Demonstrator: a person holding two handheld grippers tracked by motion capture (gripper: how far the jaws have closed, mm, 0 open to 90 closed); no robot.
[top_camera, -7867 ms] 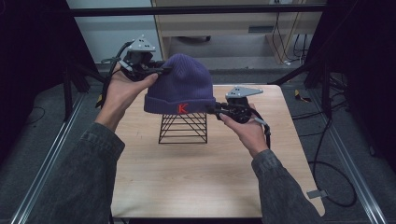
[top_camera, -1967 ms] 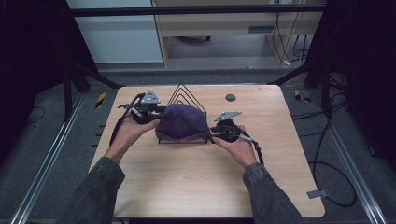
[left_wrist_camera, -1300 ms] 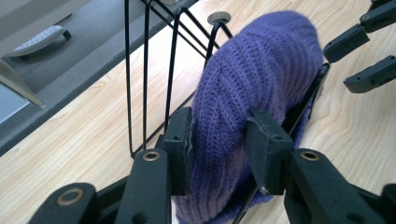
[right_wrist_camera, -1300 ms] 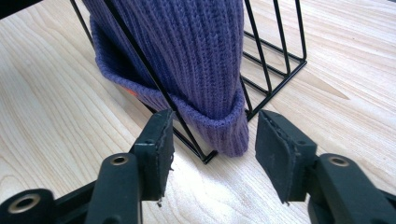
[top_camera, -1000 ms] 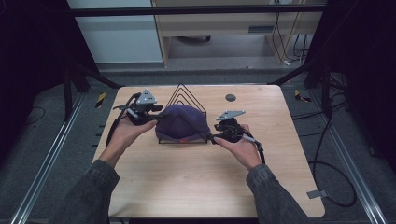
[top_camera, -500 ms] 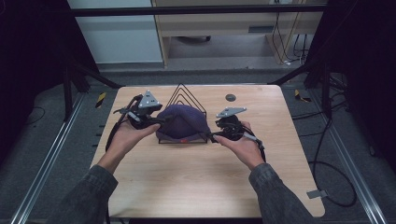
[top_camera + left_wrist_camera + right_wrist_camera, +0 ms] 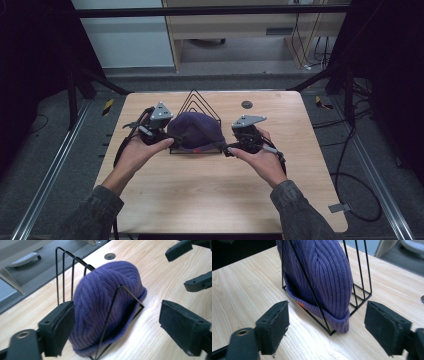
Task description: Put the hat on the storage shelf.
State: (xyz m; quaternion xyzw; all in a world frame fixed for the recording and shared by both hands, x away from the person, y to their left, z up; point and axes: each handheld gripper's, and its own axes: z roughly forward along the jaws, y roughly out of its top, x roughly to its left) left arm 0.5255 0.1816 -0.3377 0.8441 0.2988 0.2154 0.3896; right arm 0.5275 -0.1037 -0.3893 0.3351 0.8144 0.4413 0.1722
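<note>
High view has your purple knit beanie (image 7: pixel 196 131) sitting in the black wire rack (image 7: pixel 199 107) mid-table, tucked between its triangular wires; both claws have just been opening and stand spread, nothing pinched, left gripper (image 7: pixel 159 139) and right gripper (image 7: pixel 231 148) flanking it; release looks done; next, draw both straight back without snagging wire or knit

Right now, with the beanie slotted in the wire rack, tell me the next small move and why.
Probably draw both away sideways. The purple beanie sits in the black wire rack, and the left hand-held gripper and right hand-held gripper have just been opening, pads off the knit. Nothing is held, so backing off clears the rack.
</note>
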